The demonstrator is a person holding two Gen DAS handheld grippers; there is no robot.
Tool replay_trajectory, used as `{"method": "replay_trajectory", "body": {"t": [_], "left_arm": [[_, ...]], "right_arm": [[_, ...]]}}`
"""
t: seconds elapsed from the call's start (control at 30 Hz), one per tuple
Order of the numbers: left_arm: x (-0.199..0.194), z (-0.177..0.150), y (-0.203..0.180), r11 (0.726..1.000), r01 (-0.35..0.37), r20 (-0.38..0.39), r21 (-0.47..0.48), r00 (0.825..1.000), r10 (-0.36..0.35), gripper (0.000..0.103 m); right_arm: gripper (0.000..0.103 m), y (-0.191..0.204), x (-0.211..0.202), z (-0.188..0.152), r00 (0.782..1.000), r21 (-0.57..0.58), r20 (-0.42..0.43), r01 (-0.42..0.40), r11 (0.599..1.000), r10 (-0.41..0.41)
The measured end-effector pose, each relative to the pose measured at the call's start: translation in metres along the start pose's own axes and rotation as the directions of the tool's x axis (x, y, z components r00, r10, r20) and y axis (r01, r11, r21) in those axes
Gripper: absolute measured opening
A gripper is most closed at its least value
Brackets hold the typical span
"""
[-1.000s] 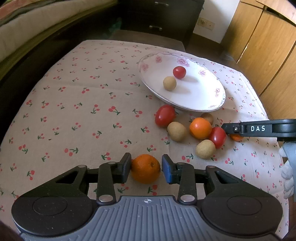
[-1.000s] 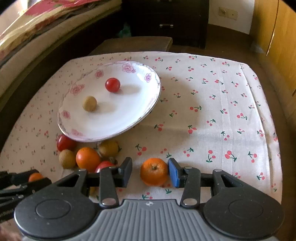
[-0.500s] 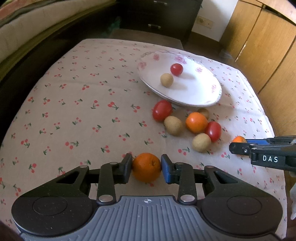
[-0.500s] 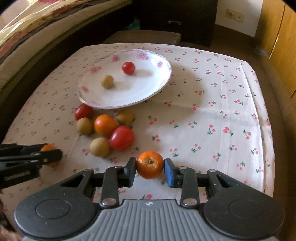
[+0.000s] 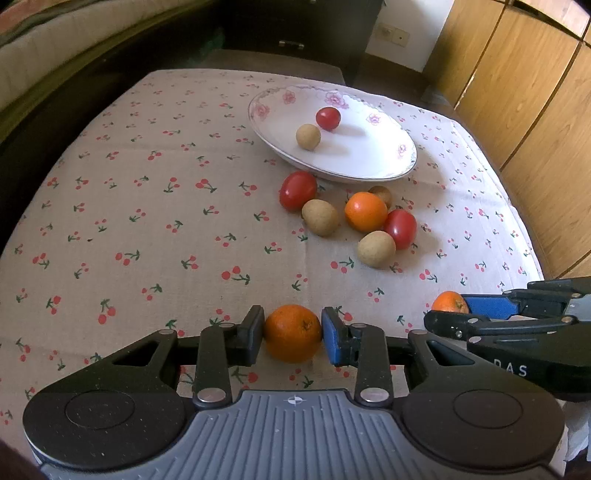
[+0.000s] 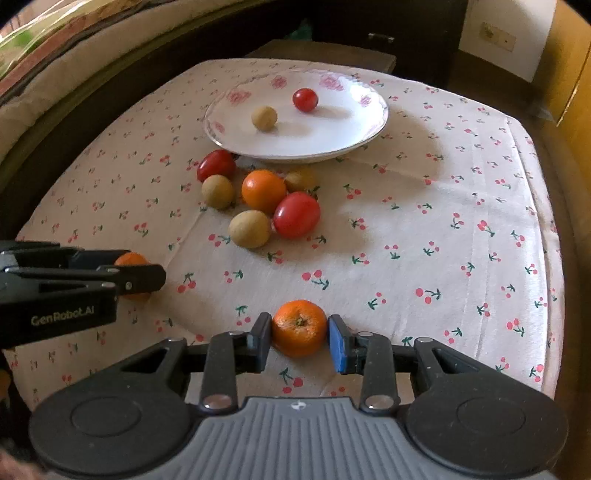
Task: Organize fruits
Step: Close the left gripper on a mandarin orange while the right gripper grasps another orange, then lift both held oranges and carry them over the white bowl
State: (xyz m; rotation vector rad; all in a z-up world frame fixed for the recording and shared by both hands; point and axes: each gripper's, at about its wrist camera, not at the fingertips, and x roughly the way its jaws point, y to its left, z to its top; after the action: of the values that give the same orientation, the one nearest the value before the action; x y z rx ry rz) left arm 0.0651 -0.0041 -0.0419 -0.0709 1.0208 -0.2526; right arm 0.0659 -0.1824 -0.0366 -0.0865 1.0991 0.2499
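My left gripper (image 5: 292, 322) is shut on an orange (image 5: 293, 332), held low over the cherry-print tablecloth (image 5: 147, 221). To its right, my right gripper (image 5: 448, 308) is shut on a smaller orange (image 5: 447, 301). In the right wrist view that right gripper (image 6: 299, 328) clamps its orange (image 6: 299, 326) between both pads, and the left gripper (image 6: 138, 267) shows at the left edge. A white flowered plate (image 5: 388, 162) holds a cherry tomato (image 5: 328, 118) and a tan round fruit (image 5: 308, 136). In front of the plate lie a third orange (image 5: 365, 211), two tomatoes and several tan fruits.
The table is small, with edges close on all sides. Wooden cupboard doors (image 5: 517, 110) stand to the right, a cushioned bench (image 5: 55, 48) to the left, and a dark dresser (image 5: 295, 29) behind. Bare cloth (image 6: 443, 221) spreads right of the fruit cluster.
Both grippers have closed onto their oranges; earlier there were gaps beside the fruit. The right gripper has drawn back from the plate with its orange, toward the table's near edge.
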Motion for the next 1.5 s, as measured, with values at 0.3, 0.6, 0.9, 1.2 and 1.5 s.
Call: {"method": "replay_trajectory", "body": {"t": [0.3,0.6,0.9,1.2,1.5], "left_arm": [[0.000,-0.003,-0.002,1.000,0.007,-0.001,0.014,1.000,-0.007,0.052],[-0.005,-0.009,-0.006,0.999,-0.017,0.000,0.027,1.000,0.017,0.042],[-0.025,0.003,-0.012,1.000,0.004,0.057,0.013,0.998,-0.005,0.042],[-0.030,0.032,-0.022,1.000,0.012,0.105,0.020,0.994,-0.014,0.042],[-0.015,0.070,-0.021,1.000,0.030,0.128,-0.002,0.991,-0.030,0.042]], "right_arm": [[0.036,0.002,0.000,-0.001,1.000,-0.010,0.001,0.000,1.000,0.000],[0.033,0.004,-0.007,-0.004,1.000,-0.011,-0.008,0.018,1.000,-0.019],[0.033,-0.002,-0.029,0.001,0.999,0.028,0.046,-0.002,1.000,0.001],[0.033,0.001,-0.037,0.033,0.993,0.053,0.114,-0.032,0.998,0.026],[0.033,-0.009,-0.022,0.073,0.991,0.075,0.129,-0.032,0.997,0.022]]}}
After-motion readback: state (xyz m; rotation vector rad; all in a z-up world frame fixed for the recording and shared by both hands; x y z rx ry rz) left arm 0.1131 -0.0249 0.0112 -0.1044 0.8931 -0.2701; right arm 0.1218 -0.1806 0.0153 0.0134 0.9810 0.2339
